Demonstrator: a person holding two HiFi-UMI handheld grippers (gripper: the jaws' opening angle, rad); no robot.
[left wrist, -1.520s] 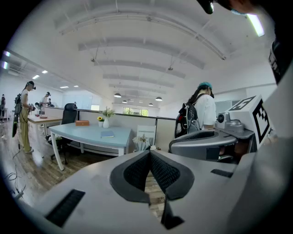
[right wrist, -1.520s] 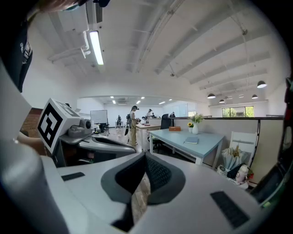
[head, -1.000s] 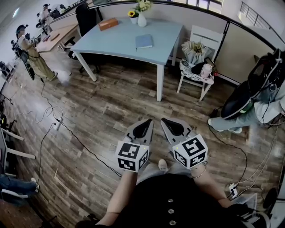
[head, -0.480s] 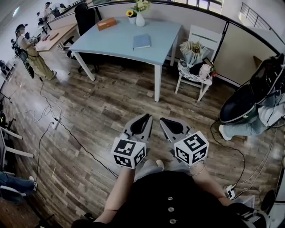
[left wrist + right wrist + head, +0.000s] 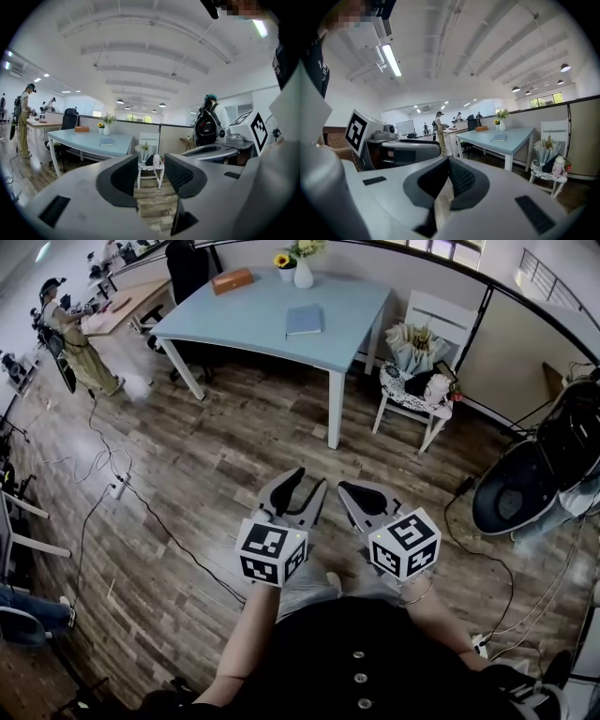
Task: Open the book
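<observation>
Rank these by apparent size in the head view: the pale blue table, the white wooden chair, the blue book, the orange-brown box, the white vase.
1. pale blue table
2. white wooden chair
3. blue book and orange-brown box: too alike to rank
4. white vase

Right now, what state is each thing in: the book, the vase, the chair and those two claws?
book: closed, lying flat on the blue table.
vase: upright on the table, flowers in it.
white chair: upright, seat piled with things.
left claw: open, has just been opening, nothing between its jaws.
right claw: shut, empty.
</observation>
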